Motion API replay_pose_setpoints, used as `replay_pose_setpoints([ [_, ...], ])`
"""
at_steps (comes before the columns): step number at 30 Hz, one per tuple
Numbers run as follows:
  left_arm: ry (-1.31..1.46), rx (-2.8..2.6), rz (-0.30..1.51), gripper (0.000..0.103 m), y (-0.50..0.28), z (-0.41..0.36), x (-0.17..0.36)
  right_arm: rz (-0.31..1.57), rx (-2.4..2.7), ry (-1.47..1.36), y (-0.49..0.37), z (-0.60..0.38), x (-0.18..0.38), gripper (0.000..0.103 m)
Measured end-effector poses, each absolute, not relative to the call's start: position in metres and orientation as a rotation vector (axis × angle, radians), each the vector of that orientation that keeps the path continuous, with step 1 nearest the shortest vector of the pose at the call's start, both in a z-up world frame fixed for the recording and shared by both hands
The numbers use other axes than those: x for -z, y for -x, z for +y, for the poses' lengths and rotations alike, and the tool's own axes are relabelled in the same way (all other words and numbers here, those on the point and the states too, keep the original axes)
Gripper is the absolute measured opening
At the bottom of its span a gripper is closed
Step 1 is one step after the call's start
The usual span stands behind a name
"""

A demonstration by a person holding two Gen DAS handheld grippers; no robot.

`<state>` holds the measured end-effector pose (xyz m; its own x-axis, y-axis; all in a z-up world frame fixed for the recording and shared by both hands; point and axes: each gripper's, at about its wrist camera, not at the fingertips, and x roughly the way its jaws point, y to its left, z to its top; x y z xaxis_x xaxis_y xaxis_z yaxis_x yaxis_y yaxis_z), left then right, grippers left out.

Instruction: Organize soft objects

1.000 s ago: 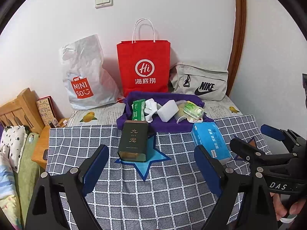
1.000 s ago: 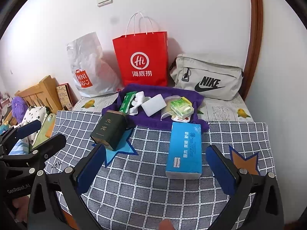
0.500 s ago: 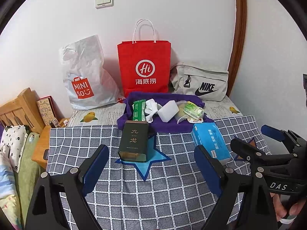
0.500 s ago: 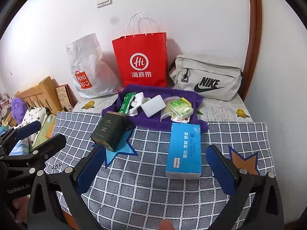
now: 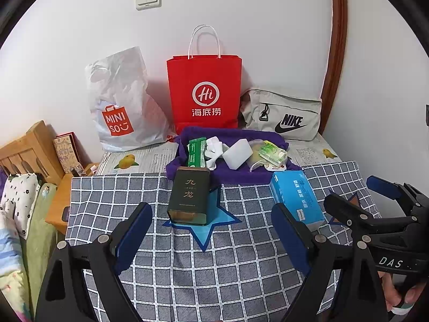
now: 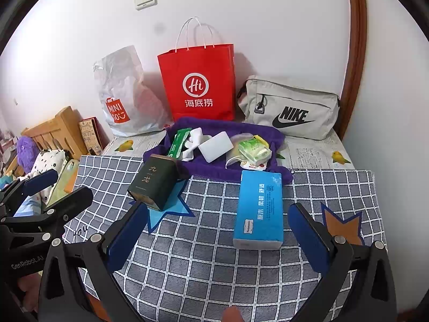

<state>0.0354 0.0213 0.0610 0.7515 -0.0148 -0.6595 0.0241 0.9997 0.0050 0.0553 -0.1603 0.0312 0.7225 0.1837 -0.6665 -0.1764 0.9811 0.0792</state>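
Note:
A purple cloth (image 5: 241, 177) (image 6: 209, 169) lies at the back of the checked tablecloth and holds a green packet (image 5: 196, 152), white soft pieces (image 5: 214, 147), a white sponge block (image 5: 237, 153) (image 6: 215, 146) and a green tissue pack (image 5: 273, 151) (image 6: 253, 150). A blue tissue pack (image 5: 296, 201) (image 6: 258, 209) lies in front of it, right of a dark tea tin (image 5: 190, 197) (image 6: 154, 181). My left gripper (image 5: 211, 238) is open and empty, before the tin. My right gripper (image 6: 217, 238) is open and empty, before the blue pack.
A Miniso plastic bag (image 5: 120, 107), a red paper bag (image 5: 205, 91) and a grey Nike bag (image 5: 284, 118) stand against the back wall. A wooden bedframe (image 5: 24, 153) and bedding are at the left. The wall is close on the right.
Almost nothing has moved. Both grippers stay open in the same place; the right wrist view has shifted very slightly.

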Motion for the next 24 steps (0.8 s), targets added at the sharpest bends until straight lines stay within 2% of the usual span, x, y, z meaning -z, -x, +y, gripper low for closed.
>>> replay_pose_setpoints([
  [24,-0.008,0.019,0.726,0.090,-0.0352,0.0224,-0.0594,0.739,-0.197,-0.016,-0.0563,-0.1611,-0.0291,0.102],
])
